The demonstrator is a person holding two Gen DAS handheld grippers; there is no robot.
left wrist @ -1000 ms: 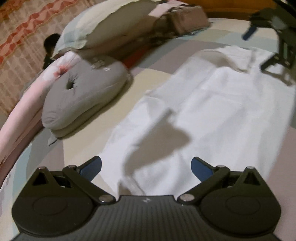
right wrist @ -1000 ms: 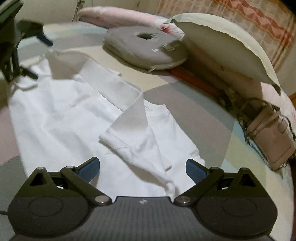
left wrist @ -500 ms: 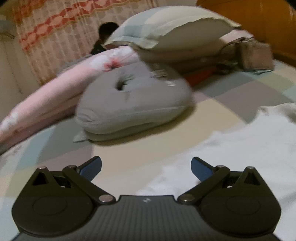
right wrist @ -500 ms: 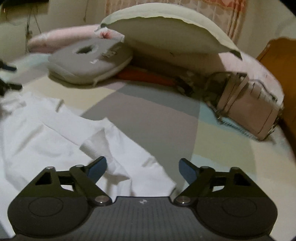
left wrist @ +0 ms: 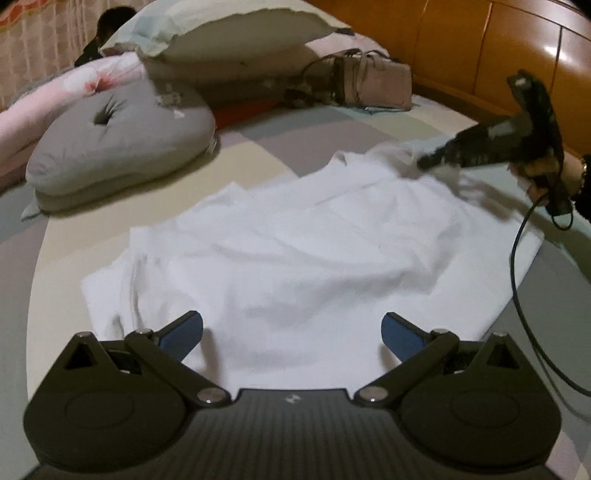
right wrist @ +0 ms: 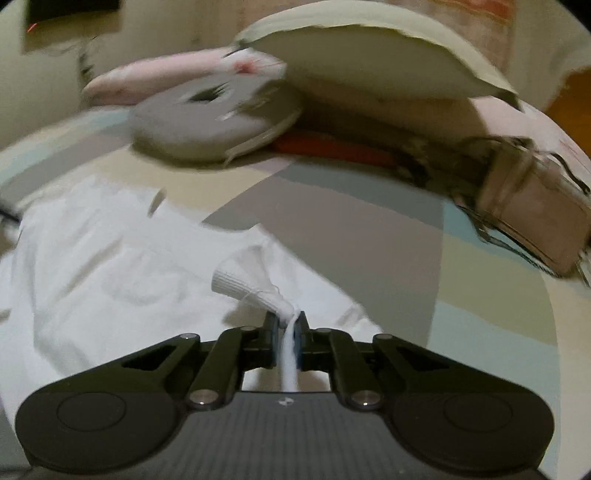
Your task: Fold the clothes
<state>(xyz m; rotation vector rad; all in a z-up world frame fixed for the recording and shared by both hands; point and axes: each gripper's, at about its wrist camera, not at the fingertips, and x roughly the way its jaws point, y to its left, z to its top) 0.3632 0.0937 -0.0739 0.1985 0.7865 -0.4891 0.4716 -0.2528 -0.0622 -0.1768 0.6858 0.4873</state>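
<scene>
The white garment [left wrist: 295, 251] lay spread and rumpled on the patchwork bedsheet [left wrist: 258, 162], directly ahead of my left claw [left wrist: 291, 334] and reaching in between its 2 blue pads [left wrist: 184, 330]. That claw stood released, pads wide apart, with cloth below the gap but nothing pinched. A ribbed edge of the garment [right wrist: 243, 282], bunched into a small cone, rose just in front of my right claw [right wrist: 286, 326]. A strip of that white cloth ran back between the 2 pads, which were closing and already pressed on it, so the right claw was grasping the garment. From the left wrist view, my right claw [left wrist: 443, 155] appeared far ahead and to the right, blurred, at the garment's far edge, with my hand [left wrist: 543, 170] behind it and a black cable [left wrist: 517, 258] trailing down over the cloth. Beyond the garment, ahead and to the left of the left claw, sat a grey ring cushion [left wrist: 114, 140], clear of the cloth. Farther ahead lay a large pale pillow [left wrist: 229, 33] and a beige handbag [left wrist: 376, 85]. A wooden headboard [left wrist: 480, 55] curved behind on the right.
</scene>
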